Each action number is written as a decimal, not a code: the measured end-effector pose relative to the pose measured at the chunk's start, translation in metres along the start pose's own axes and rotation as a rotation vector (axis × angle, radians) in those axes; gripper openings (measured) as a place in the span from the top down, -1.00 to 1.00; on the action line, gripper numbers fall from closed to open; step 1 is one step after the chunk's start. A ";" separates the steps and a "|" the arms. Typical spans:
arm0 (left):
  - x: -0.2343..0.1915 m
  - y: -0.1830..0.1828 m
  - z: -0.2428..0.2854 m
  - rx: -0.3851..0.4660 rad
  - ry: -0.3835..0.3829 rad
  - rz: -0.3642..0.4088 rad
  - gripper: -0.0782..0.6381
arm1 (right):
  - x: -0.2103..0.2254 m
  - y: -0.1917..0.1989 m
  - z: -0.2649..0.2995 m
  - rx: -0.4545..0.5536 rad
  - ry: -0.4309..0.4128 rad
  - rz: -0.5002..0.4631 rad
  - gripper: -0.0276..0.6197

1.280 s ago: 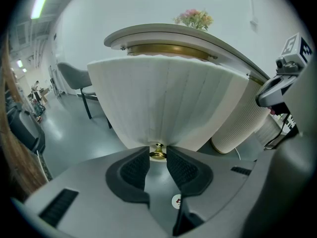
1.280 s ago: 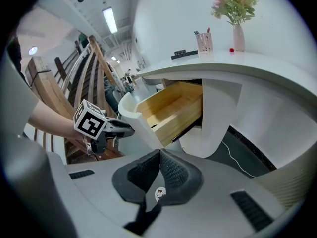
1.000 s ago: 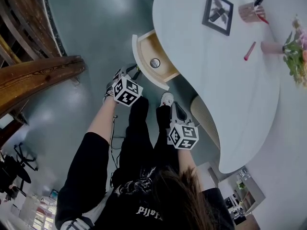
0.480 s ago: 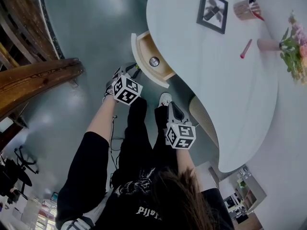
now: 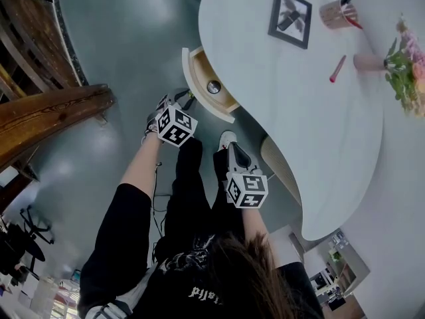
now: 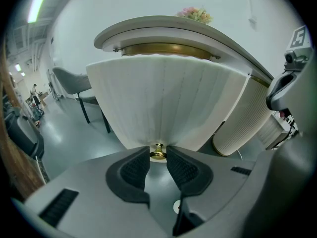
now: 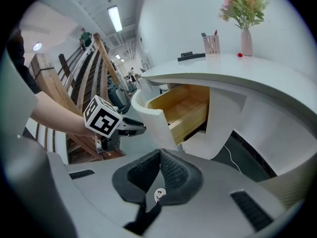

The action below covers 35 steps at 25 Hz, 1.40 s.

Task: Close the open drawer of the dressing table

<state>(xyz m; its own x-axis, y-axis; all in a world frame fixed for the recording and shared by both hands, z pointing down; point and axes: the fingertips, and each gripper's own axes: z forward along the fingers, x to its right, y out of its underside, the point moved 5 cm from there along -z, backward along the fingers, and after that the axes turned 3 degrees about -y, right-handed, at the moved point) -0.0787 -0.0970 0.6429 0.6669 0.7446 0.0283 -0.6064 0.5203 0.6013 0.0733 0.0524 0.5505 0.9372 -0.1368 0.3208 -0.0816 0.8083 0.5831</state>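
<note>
Item 1. My left gripper (image 5: 186, 98): held at the front of the drawer (image 5: 201, 65), pointing downward. Its fingers (image 6: 134, 167) stand part-way apart, pinching the small brass knob (image 6: 158, 153) low on the white fluted front panel.

Item 2. My right gripper (image 7: 159, 154): held back near my legs, well apart from the drawer. Its fingers (image 7: 174, 171) are pressed together at the tips, with nothing between them.

Item 3. The drawer: pulled out from under the left end of the dressing table (image 5: 299, 111). Pale wooden inside, open to view from above. One small round object (image 5: 213, 86) lies in it; I cannot tell what it is.

Item 4. The dressing table's surface: white, curved in outline. It carries:
- a framed picture (image 5: 289, 17), lying flat;
- a copper-coloured cup (image 5: 334, 13) with things standing in it;
- a slim pink stick (image 5: 337, 69), lying near the vase;
- a pink vase (image 5: 368, 62) with flowers (image 5: 405, 72).

Item 5. Below the surface: a ribbed white pedestal (image 6: 242, 118), beside the drawer.

Item 6. Surroundings: grey floor (image 5: 133, 38); a wooden railing (image 5: 53, 108) off to my left.
</note>
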 end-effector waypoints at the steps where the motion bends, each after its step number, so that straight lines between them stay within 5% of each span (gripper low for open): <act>1: 0.000 -0.001 0.000 0.000 -0.001 0.000 0.45 | 0.000 0.000 0.000 -0.001 -0.001 0.000 0.83; 35: 0.003 -0.033 0.019 0.024 0.009 0.014 0.45 | 0.013 -0.002 0.004 -0.010 -0.006 0.020 0.83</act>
<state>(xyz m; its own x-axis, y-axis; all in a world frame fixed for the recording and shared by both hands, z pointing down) -0.0488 -0.1201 0.6385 0.6548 0.7552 0.0295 -0.6047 0.5000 0.6199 0.0841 0.0468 0.5560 0.9332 -0.1239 0.3373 -0.0972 0.8167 0.5689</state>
